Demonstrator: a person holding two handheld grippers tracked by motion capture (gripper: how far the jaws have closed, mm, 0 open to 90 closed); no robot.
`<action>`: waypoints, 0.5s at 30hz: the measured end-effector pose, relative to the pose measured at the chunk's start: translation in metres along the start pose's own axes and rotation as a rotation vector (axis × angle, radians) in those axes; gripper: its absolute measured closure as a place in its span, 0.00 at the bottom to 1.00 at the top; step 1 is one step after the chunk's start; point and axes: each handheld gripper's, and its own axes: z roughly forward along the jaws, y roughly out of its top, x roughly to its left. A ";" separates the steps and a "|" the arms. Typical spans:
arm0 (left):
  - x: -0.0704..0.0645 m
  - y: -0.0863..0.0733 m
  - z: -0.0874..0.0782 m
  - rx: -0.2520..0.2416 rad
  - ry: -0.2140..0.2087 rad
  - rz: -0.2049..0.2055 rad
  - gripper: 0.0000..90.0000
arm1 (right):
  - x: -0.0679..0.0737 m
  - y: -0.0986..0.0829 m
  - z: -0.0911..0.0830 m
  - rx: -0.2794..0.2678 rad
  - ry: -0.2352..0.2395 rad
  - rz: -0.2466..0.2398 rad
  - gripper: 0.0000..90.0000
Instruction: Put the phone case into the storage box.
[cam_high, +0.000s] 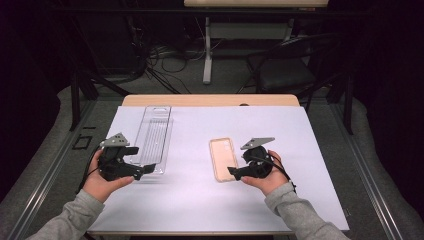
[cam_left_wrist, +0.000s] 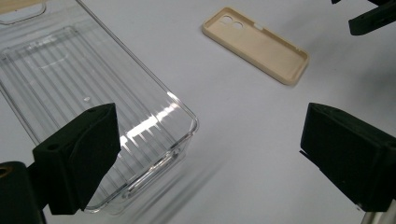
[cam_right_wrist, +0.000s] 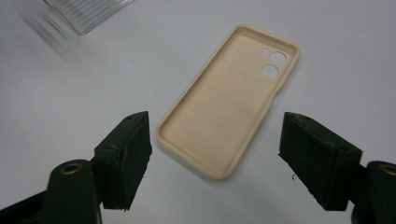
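The beige phone case, a soft-looking matte shell lying hollow side up with two round camera holes, sits just ahead of the right gripper, whose jaws are spread wide either side of its near end, so this looks like the reach-in before a pick. Next I'd guess it needs to drop lower and pinch a long rim. The left gripper hangs wide open too, over the near corner of the clear ribbed plastic tray on the white surface.

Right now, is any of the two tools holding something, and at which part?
Nothing is held. The left tool is open beside the clear tray, and the right tool is open near the end of the beige phone case.
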 end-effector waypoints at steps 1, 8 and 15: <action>0.001 0.002 0.000 -0.001 0.004 -0.002 0.05 | -0.001 0.003 0.002 0.011 0.001 0.007 0.28; 0.010 0.015 0.002 0.001 0.044 -0.034 0.07 | -0.012 0.019 0.012 0.047 -0.008 0.070 0.29; 0.016 0.024 0.003 -0.022 0.050 -0.058 0.07 | -0.018 0.029 0.020 0.069 -0.034 0.093 0.33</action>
